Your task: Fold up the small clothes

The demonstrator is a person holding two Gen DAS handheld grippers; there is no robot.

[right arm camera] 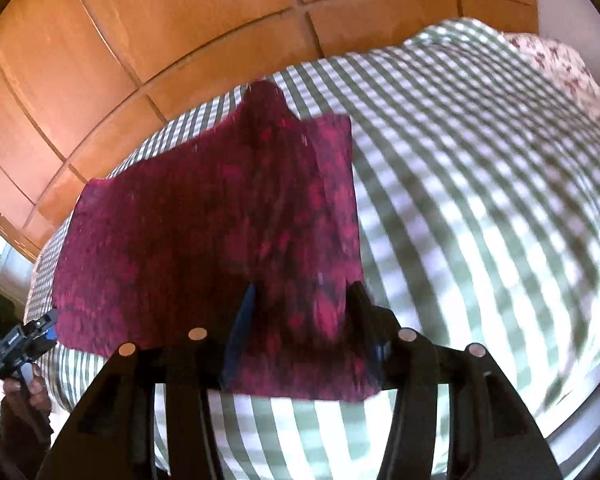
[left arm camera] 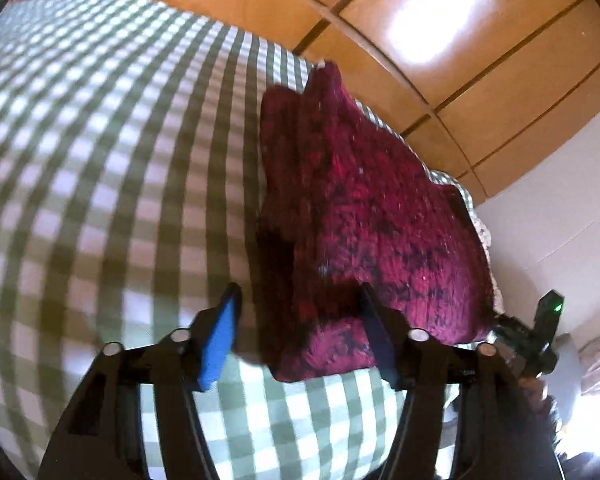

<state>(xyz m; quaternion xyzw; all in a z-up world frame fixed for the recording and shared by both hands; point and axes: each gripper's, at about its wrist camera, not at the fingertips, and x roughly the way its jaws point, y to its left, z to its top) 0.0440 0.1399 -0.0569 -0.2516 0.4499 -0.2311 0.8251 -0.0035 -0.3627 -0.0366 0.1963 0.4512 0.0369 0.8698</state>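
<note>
On the bed: 1 green-and-white checked bedspread [left arm camera: 100, 184], lying smooth across the whole surface under strong patches of light. Behind the bed: 1 wall of glossy orange-brown wooden cabinet panels [left arm camera: 440, 20], divided by dark grooves. Far corner, right wrist view: 1 floral-patterned cloth [right arm camera: 560, 68] lying against the bedspread's edge.

Garments: 1 dark red knitted garment [right arm camera: 204, 240], flecked with black, spread flat on the bedspread near the cabinet side, with 1 narrow flap at its far end.

Grippers: 2. Left gripper [left arm camera: 296, 336]: jaws wide apart, blue pad facing inward; the garment's near edge lies between them, not pinched. Right gripper [right arm camera: 300, 332]: jaws wide apart, straddling the garment's near corner, cloth slack between them. Each gripper shows at the edge of the other's view, held in a hand.
</note>
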